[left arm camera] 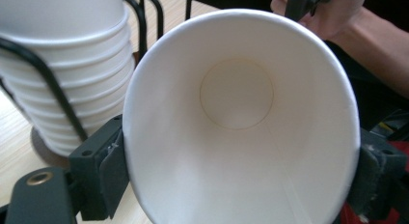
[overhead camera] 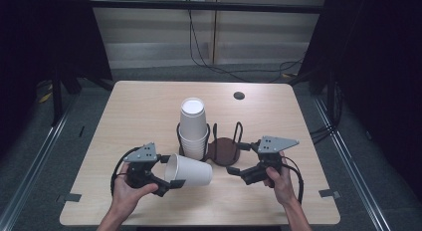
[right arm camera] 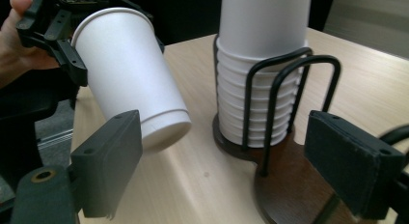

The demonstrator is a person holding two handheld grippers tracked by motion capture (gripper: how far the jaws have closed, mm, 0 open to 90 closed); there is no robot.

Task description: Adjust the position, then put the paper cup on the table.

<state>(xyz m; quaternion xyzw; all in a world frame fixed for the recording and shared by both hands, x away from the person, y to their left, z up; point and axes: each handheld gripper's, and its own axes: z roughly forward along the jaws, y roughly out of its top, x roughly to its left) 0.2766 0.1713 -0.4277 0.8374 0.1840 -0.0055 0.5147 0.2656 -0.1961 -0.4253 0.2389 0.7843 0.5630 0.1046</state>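
Note:
A single white paper cup [overhead camera: 188, 170] lies tipped on its side in the air, mouth toward my left hand; my left gripper [overhead camera: 169, 179] is shut on its rim. In the left gripper view I look straight into the cup [left arm camera: 236, 118], with a pad [left arm camera: 113, 171] pressed on each side. A stack of white cups [overhead camera: 193, 126] stands in the left bay of a black wire holder [overhead camera: 225, 146]; its right bay has a bare brown base. My right gripper [overhead camera: 233, 170] is open beside that base, and its view shows the held cup [right arm camera: 128, 74] at left and the stack [right arm camera: 260, 64] ahead.
The light wood table [overhead camera: 139, 106] has a small round hole [overhead camera: 239, 95] near its far edge. Cables trail on the grey floor beyond. Dark curtains and rails flank both sides. Bare tabletop lies left and behind the holder.

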